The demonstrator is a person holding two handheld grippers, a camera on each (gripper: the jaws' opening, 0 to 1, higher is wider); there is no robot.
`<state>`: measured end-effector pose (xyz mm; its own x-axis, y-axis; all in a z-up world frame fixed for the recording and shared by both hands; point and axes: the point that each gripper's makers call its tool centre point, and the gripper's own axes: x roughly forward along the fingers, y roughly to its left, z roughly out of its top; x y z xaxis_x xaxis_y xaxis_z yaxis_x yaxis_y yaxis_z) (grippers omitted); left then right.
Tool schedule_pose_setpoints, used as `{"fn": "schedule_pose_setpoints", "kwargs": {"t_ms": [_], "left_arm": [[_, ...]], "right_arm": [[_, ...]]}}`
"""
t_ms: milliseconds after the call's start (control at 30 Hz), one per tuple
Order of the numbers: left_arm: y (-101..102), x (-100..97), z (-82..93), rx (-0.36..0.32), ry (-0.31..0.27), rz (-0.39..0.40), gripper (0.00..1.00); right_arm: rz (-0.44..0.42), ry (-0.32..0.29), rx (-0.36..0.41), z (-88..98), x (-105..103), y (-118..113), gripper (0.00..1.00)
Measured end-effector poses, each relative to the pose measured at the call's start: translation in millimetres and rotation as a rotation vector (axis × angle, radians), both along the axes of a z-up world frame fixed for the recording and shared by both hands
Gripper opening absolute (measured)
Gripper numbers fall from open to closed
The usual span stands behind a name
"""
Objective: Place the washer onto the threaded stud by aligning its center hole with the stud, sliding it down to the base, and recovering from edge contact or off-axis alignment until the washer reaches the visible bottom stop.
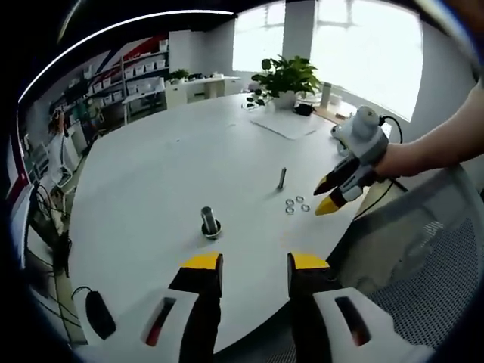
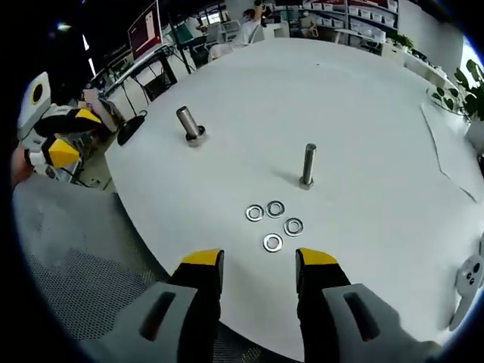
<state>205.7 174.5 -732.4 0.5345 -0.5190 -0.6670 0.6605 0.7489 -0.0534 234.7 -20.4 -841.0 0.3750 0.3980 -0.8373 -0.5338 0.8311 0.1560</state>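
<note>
- The right gripper (image 2: 259,266) is seen in the right gripper view with its jaws parted and nothing between them; it is held over the near edge of the white table (image 2: 378,98), just short of the washers.
- Four washers (image 2: 273,224) are laid flat in a loose cluster, on the gripper's side of the slim threaded stud (image 2: 308,166), near it but not touching (no washer is on the stud yet).
- Because the washers lie flat and close together, a neighbouring washer could be nudged or two could be caught at once if the jaws are lowered over the middle of the cluster; the washer nearest the gripper (image 2: 272,243) is judged the safest to take.
- A thin flat ring is likely to be skidded across the smooth top, or tipped out of the jaws, if it is pinched from too shallow an angle.
- At the stud, edge contact is to be expected if the hole is brought in off-axis; the washer could hang tilted on the threads above the base.
- The stud stands free, so it could be toppled by a sideways push.
- A thicker stud with a washer at its foot (image 2: 189,124) stands beyond and to the left of the slim stud; it could be mistaken for the target.
- The left gripper (image 1: 254,263) is seen in the left gripper view, open and empty, well back from the slim stud.
</note>
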Motion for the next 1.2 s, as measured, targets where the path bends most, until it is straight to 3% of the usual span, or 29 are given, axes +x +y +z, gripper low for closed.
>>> {"fn": "schedule_pose_setpoints", "kwargs": {"t_ms": [133, 300, 533, 800, 1200], "left_arm": [[0.4, 0.7, 0.2, -0.004, 0.002, 0.003, 0.33], [0.3, 0.9, 1.2, -0.011, 0.002, 0.006, 0.32], [-1.0, -0.6, 0.3, 0.0, -0.001, -0.009, 0.32], [-0.9, -1.0, 0.4, 0.003, -0.003, -0.014, 0.31], [-5.2, -4.2, -0.1, 0.01, -0.003, -0.039, 0.3]], "right_arm": [[0.01, -0.002, -0.014, -0.8, 2.2, -2.8, 0.4], [-0.048, 0.005, 0.017, 2.0, 7.3, -4.1, 0.4], [-0.038, -0.013, 0.008, 1.6, 8.8, -2.5, 0.38], [0.037, 0.007, -0.043, -9.7, 2.9, -2.8, 0.3], [0.098, 0.023, -0.101, -16.8, 14.6, 0.6, 0.26]]}}
